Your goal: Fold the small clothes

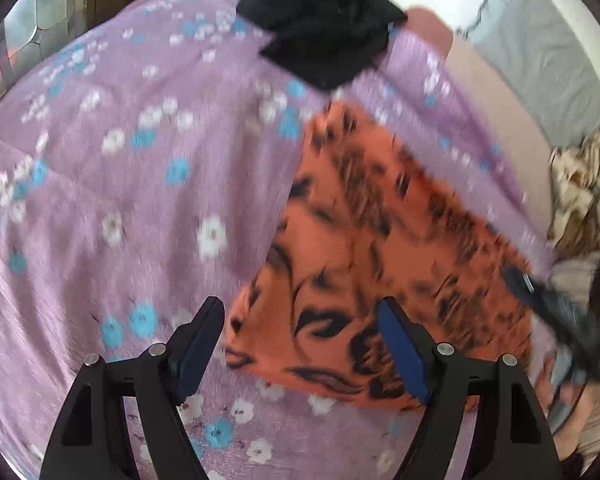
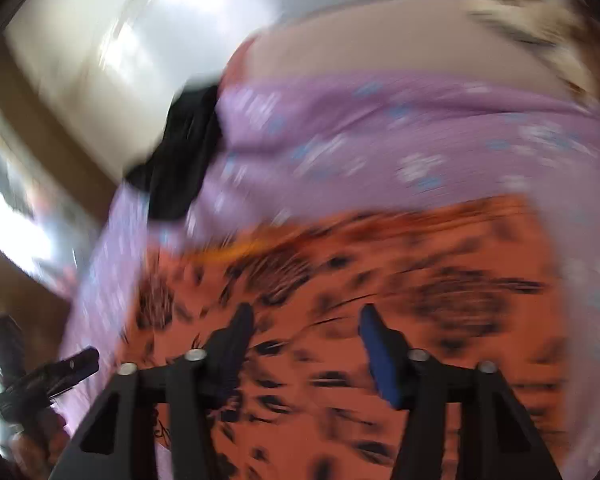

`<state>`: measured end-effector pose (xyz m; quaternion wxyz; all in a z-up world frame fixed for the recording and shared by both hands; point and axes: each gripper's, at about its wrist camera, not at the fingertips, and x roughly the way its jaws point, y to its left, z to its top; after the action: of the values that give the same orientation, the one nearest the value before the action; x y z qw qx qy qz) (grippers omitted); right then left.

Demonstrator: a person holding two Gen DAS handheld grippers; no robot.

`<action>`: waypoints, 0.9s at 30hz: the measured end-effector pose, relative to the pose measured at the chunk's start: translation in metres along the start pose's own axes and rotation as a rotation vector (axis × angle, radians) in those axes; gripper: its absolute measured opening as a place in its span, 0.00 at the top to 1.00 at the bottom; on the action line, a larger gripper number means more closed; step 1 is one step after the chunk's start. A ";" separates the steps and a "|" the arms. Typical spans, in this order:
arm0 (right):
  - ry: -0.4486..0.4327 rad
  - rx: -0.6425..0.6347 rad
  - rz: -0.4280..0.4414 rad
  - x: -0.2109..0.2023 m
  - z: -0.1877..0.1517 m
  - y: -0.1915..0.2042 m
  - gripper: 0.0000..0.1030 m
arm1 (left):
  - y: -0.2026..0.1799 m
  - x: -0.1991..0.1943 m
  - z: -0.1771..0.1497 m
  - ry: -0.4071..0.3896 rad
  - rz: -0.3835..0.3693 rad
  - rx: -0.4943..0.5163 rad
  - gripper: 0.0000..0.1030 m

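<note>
A bed covered by a lilac sheet [image 1: 112, 208] with white and blue flowers. An orange cloth [image 1: 372, 248] with black tiger-like markings lies flat on it, right of centre in the left wrist view. A crumpled black garment [image 1: 324, 28] sits at the top centre, apart from the orange one.

The left hand-held gripper [image 1: 300, 344] hangs over the cloth's lower edge, jaws wide apart, gripping nothing. The right hand-held gripper [image 2: 306, 344] hangs over the orange cloth in its own blurred view, jaws parted, empty; it also shows at the right edge of the left view.
</note>
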<state>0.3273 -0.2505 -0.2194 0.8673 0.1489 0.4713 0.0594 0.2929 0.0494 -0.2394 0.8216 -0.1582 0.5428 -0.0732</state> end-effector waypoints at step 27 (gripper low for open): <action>0.068 0.277 -0.121 -0.055 -0.094 -0.123 0.59 | -0.024 0.025 -0.010 0.061 0.162 0.176 0.19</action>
<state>0.2143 -0.3620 -0.2626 0.8241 0.2364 0.5120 -0.0536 0.2947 0.0182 -0.2565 0.8186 -0.0388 0.5700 -0.0588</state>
